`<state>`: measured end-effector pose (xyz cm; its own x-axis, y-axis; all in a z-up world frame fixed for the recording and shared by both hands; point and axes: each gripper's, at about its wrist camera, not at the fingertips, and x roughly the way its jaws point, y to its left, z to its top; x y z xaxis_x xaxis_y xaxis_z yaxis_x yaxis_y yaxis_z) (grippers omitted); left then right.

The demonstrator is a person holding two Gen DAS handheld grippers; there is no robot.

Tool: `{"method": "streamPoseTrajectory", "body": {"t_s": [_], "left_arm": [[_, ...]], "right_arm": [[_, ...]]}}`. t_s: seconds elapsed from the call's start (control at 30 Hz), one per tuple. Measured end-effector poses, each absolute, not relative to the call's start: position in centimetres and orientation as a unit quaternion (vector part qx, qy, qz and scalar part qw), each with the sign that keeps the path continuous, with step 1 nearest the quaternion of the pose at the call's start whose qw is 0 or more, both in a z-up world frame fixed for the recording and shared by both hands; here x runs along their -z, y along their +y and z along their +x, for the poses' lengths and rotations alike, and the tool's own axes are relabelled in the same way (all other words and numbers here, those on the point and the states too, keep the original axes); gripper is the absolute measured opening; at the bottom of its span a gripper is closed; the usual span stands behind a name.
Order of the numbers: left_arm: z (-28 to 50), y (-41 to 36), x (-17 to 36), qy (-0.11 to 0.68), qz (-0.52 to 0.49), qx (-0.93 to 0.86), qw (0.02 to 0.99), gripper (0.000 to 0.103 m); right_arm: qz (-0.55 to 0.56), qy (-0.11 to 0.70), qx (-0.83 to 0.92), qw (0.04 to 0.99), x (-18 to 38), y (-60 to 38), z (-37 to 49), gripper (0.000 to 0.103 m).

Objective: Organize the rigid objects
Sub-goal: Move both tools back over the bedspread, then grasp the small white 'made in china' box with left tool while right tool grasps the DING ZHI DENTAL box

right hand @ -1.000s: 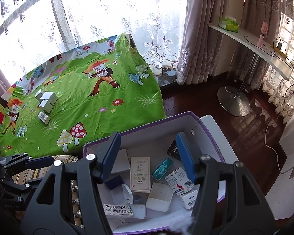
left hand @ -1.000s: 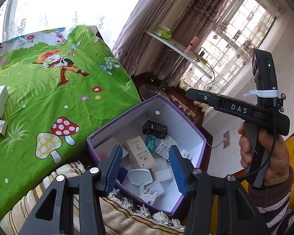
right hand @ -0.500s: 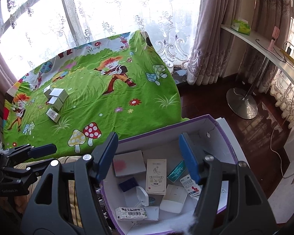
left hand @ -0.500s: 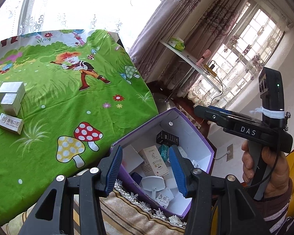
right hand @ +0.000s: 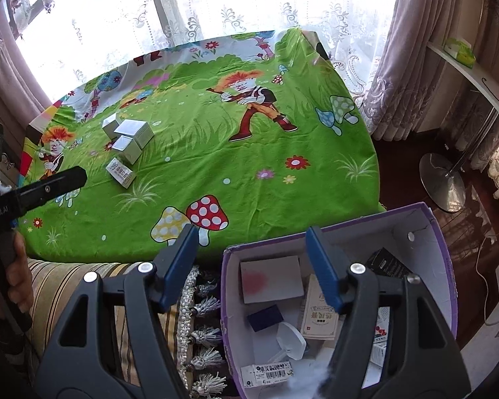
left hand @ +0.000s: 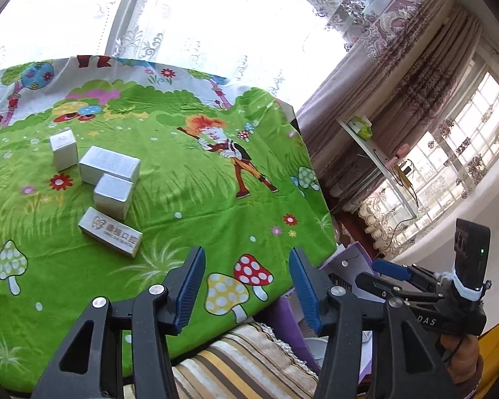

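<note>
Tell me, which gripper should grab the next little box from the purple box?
Probably the right gripper: it hangs empty, jaws opening, right above the purple box. The left gripper points at the green cloth instead.

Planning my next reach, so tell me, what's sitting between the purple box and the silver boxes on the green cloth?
Only bare green cloth lies between the purple box and the silver boxes, seen in the right wrist view.

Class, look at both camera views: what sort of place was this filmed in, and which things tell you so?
Most likely a room in a home, not a workshop: lace curtains over big windows, a cartoon-printed green cloth on the table, and a striped tasselled cushion beside a purple box of small packages.
</note>
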<state>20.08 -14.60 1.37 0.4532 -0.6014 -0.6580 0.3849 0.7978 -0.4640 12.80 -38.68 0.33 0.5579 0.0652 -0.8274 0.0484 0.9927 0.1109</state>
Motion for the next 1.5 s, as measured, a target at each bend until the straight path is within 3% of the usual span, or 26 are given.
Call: {"method": "streamPoseTrajectory", "body": {"t_s": [0.57,1.03,1.2,1.27,1.33,1.5], "left_arm": [[32.3,-1.0,1.0,0.467,-0.214,0.101,0.852,0.063],[42.6,-1.9,7.0,0.534,-0.25,0.013,0.807,0.067],[44.5,-3.2,9.0,0.563,-0.219,0.005,0.797,0.067],[44.8,-3.8,9.8,0.573,-0.189,0.015,0.797,0.065],[44.5,-4.3,9.8,0.569,-0.153,0.028,0.808,0.053],[43.0,-3.3,9.2,0.567,-0.142,0.058,0.81,0.048]], "right_arm": [[0.017,0.49,-0.087,0.867,1.5,-28.9,19.5,0.073],[0.037,0.502,-0.085,0.86,2.5,-23.0,23.7,0.08],[0.07,0.511,-0.073,0.854,3.4,-22.0,24.7,0.085],[0.087,0.517,-0.066,0.849,3.9,-21.6,25.1,0.086],[0.094,0.521,-0.053,0.847,4.4,-21.3,25.5,0.087],[0.129,0.537,-0.031,0.833,5.9,-20.3,26.7,0.089]]}}
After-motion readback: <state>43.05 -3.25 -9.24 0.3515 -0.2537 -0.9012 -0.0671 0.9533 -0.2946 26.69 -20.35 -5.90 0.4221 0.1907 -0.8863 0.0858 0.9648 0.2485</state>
